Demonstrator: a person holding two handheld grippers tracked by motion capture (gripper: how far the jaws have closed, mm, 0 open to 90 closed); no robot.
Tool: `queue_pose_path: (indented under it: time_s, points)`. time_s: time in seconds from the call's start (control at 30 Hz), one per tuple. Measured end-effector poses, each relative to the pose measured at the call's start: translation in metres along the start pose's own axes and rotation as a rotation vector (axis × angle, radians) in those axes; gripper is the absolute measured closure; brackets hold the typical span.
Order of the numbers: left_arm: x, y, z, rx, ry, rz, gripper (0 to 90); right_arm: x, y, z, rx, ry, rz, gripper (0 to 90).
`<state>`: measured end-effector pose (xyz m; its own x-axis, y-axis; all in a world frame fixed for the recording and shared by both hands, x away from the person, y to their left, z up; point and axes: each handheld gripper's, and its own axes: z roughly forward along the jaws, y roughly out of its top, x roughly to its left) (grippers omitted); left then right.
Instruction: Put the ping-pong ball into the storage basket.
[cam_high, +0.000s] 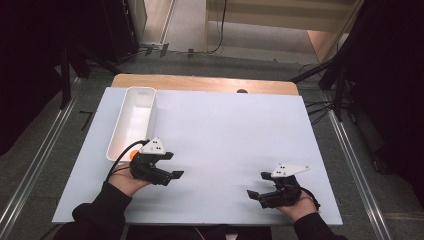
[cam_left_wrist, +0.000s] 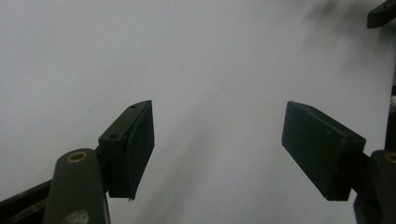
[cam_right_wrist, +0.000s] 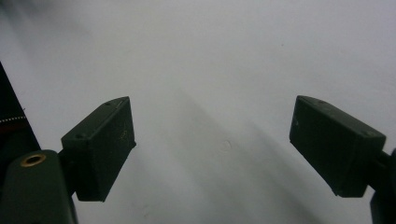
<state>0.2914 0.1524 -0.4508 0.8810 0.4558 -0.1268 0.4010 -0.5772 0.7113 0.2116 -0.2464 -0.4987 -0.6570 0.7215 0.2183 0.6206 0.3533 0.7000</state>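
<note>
A white board (cam_high: 225, 135) covers the table, and a long white bin (cam_high: 133, 121) lies on its far left part, its length running away from the person.

The left hand (cam_high: 127, 182) comes up from the near edge just this side of the bin's near end and holds the left gripper (cam_high: 172, 165) low over the board. The gripper points right, toward the board's middle. Its jaws stand wide apart and hold nothing; in the left gripper view bare white board shows between the pads (cam_left_wrist: 140, 149). A small orange thing (cam_high: 133, 155) shows at the bin's near end, just behind this gripper; what it is cannot be told.

The right hand (cam_high: 300, 204) is well to the right of the bin, near the board's near right corner. The right gripper (cam_high: 257, 185) points left, toward the left gripper. Its jaws are also spread wide with nothing between them, over bare board in the right gripper view (cam_right_wrist: 212, 144).
</note>
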Motion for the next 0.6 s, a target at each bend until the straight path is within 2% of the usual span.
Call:
queue_pose_path:
  time_s: [0.27,0.43,0.6]
  points:
    - [-0.003,-0.008,-0.002,-0.005,-0.033,0.019,25.9,0.000,0.000,0.000,0.000,-0.001,-0.001,12.7]
    - [-0.003,-0.012,-0.002,0.007,-0.036,0.029,25.9,0.000,0.000,0.000,-0.002,0.003,0.005,12.7]
    - [-0.004,-0.017,-0.003,0.008,-0.051,0.015,25.9,-0.001,0.000,0.000,-0.003,0.003,0.006,12.7]
